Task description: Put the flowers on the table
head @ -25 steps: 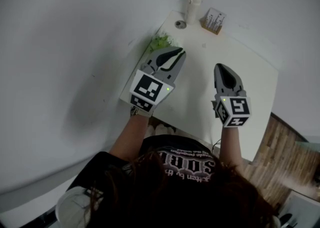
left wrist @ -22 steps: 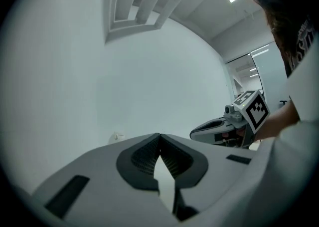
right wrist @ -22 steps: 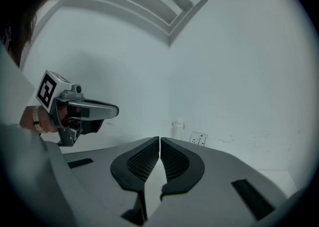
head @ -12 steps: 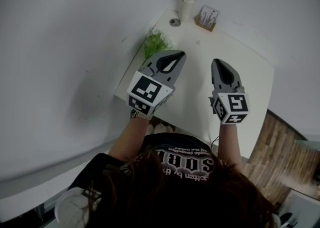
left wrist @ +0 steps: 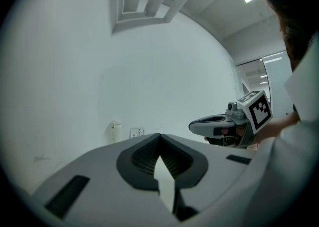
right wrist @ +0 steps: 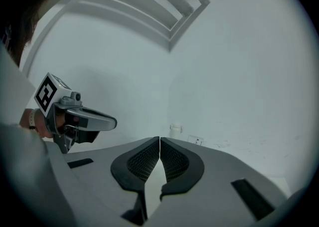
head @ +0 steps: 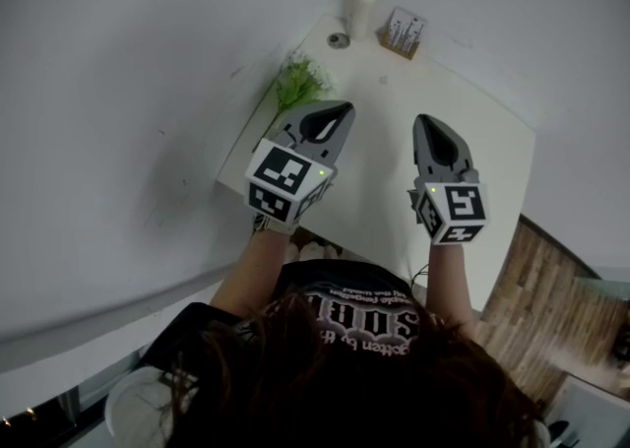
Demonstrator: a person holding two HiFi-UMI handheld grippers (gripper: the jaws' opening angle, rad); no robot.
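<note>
Left hand-held gripper [head: 338,113] and right hand-held gripper [head: 430,127], each with jaws closed on nothing, hover over a white tabletop [head: 394,156].
The flowers [head: 298,82] lie at the tabletop's left edge against the white wall [head: 118,92]. A white cup [head: 361,3] and a small box [head: 404,32], its print unreadable, stand in the far corner. Wooden floor [head: 536,288] lies to the right.

A table [head: 394,131] stands against a wall [head: 118,92]. At its far end stands a cup [head: 361,5], with a small round object [head: 338,40] before it and a box [head: 402,32] to its right. Flowers [head: 298,84] lie at the left edge. The left claw [head: 340,109] hovers just beside the flowers, with the right claw [head: 425,123] alongside.
</note>
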